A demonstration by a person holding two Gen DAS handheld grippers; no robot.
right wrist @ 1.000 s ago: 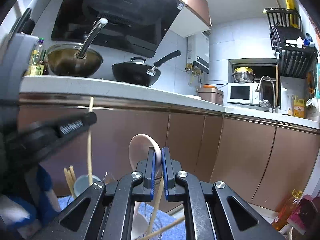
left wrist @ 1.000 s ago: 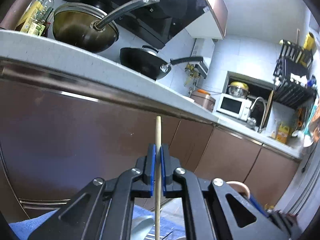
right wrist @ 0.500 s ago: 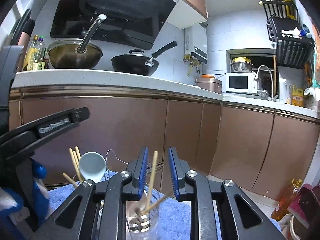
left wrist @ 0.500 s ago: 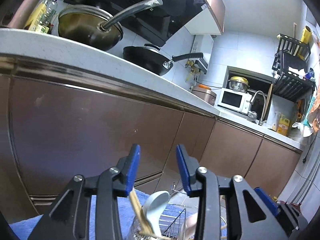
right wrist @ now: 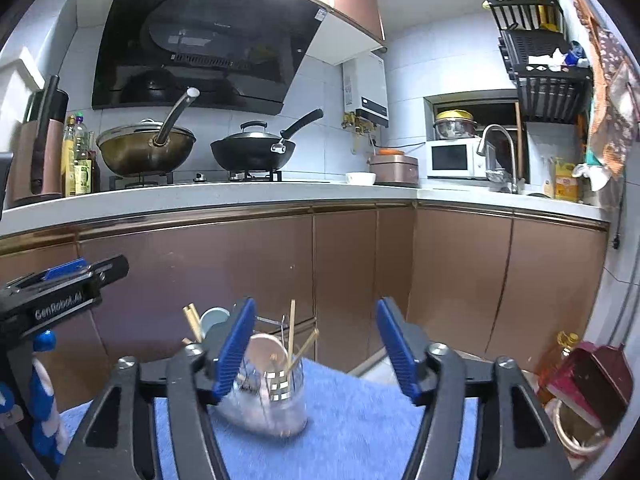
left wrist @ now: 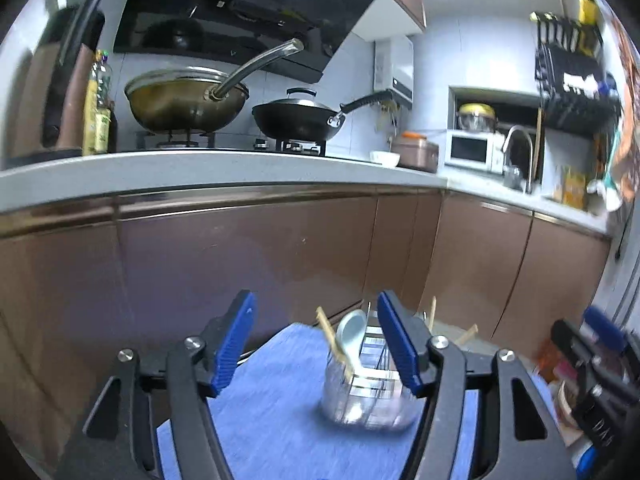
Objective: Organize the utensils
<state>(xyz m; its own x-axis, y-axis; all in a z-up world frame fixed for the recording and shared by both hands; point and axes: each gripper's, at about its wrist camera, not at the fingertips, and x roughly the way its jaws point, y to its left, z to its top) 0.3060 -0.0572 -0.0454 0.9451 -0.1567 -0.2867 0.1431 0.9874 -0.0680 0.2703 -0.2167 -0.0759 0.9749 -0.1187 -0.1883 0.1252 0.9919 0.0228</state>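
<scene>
A second ago the left gripper (left wrist: pixel 314 344) was clamped on a single wooden chopstick and the right gripper (right wrist: pixel 316 350) on a pale spoon; now both stand with fingers spread wide and nothing between them. What they carried has gone into the utensil holder (left wrist: pixel 366 388), a clear, wire-framed caddy sitting on the blue cloth (left wrist: pixel 260 420). Seen from the left claw, the holder lies just ahead and below, toward its right finger, with a chopstick (left wrist: pixel 332 340) and a white spoon (left wrist: pixel 350 326) leaning out of it. From the right claw it sits ahead and below near the left finger, with two more chopsticks (right wrist: pixel 292 334) and a pale spoon bowl (right wrist: pixel 266 354) (blurred, so hard to read further) standing in it. Both grippers have pulled back and up from the holder. That drop looks finished; whether more utensils remain cannot be told from these views.
</scene>
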